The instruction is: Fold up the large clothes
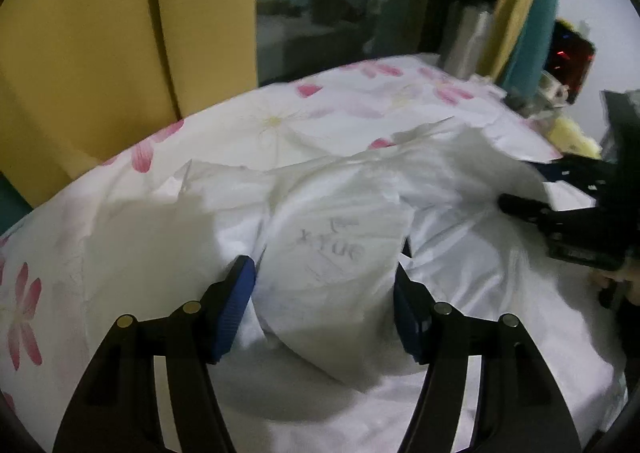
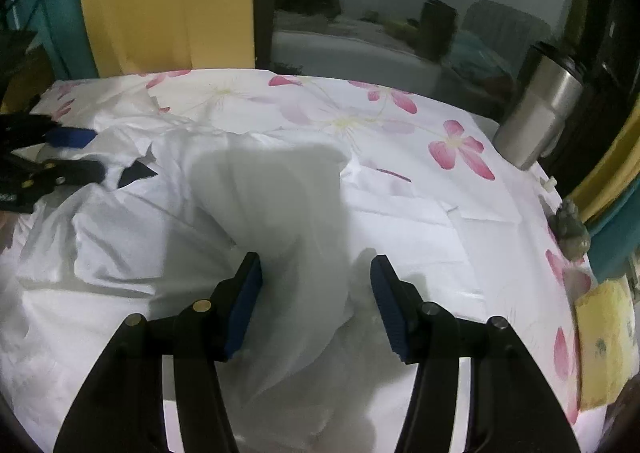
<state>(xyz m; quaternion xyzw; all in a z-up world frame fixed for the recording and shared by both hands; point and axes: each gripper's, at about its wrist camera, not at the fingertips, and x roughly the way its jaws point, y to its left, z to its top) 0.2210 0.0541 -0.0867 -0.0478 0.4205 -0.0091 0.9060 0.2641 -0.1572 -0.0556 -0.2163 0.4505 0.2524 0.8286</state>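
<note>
A large white garment (image 1: 328,213) lies crumpled on a white bedsheet with pink flowers (image 1: 260,121). My left gripper (image 1: 324,273) is open wide over it, and a puffed fold with grey lettering sits between its blue pads. In the right wrist view the garment (image 2: 140,237) spreads to the left. A blurred upright fold of it stands between the pads of my right gripper (image 2: 316,265), which is open, with a gap at the right pad. Each gripper shows in the other's view: the right gripper (image 1: 524,187) at the far right, the left gripper (image 2: 86,155) at the far left.
A steel tumbler (image 2: 536,109) stands at the sheet's far right corner. A small grey figurine (image 2: 568,229) and a yellow packet (image 2: 604,333) sit along the right edge. Yellow curtains (image 2: 160,5) and a dark window are behind. The flowered sheet (image 2: 360,113) lies bare beyond the garment.
</note>
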